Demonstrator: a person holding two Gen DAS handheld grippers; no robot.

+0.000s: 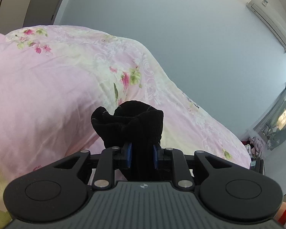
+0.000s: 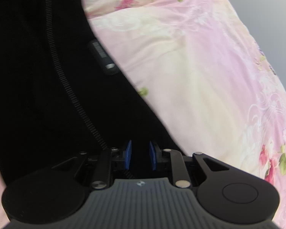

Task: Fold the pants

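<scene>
Pants bunched, clamped in both claws; rest unseen.

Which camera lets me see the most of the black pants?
The right wrist view: the pants fill its left half, stretched out, showing a ribbed seam and a tag. The left wrist view shows only a bunched black end clamped in the left gripper.

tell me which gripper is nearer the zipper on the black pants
Right. The right gripper is shut on the pants just beside the zipper. The left gripper pinches a bunched end of the pants, with no zipper in its view.
</scene>
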